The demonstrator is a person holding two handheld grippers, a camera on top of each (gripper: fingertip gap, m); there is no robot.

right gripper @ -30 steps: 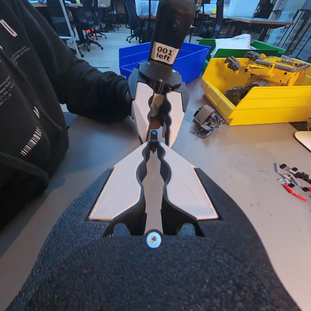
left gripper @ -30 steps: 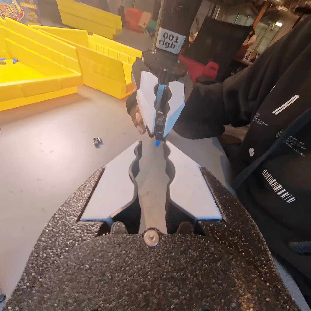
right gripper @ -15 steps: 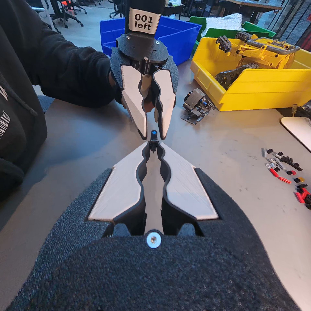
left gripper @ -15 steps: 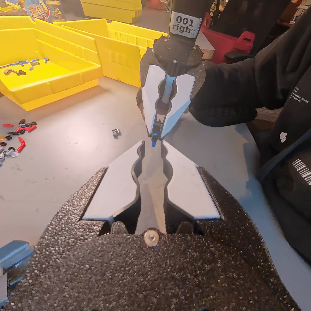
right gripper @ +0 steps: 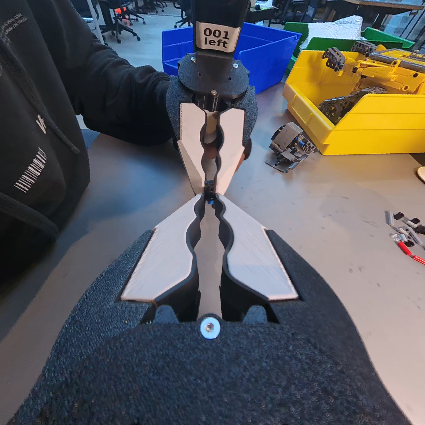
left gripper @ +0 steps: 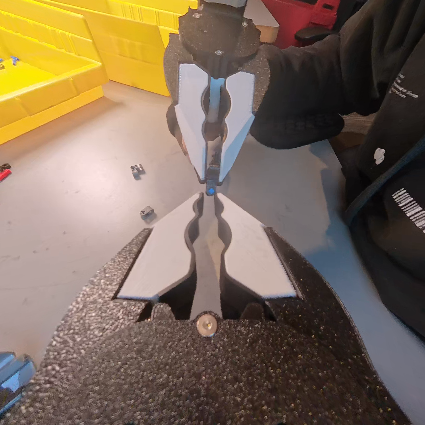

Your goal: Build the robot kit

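The two grippers meet tip to tip above the grey table (left gripper: 69, 230). My right gripper (right gripper: 209, 196) is shut on a small black piece with a blue pin (right gripper: 208, 185). In the left wrist view the right gripper (left gripper: 211, 181) comes down from the top, with the piece's blue end (left gripper: 211, 190) sticking out of its tips. My left gripper (left gripper: 209, 195) has its jaws narrowed to the piece's width, one tip on each side of the blue end. In the right wrist view the left gripper (right gripper: 210, 190) has the piece between its tips.
Yellow bins (left gripper: 46, 76) stand at the back left, with two small grey parts (left gripper: 137, 170) (left gripper: 147, 212) on the table near them. A yellow bin with a model in it (right gripper: 368, 128), a blue bin (right gripper: 264, 62), a grey assembly (right gripper: 289, 147) and loose parts (right gripper: 407, 232) lie on the other side. A person in a black hoodie (right gripper: 46, 115) sits close. Only a small space, under 4 cm, lies between the two pairs of fingers. Both grippers' tips are roughly 20 cm from the grey assembly (right gripper: 289, 147).
The grippers have come together. The left gripper's jaws have narrowed from clearly open to the width of the piece, whose end now sits between its tips. The right gripper keeps its hold.
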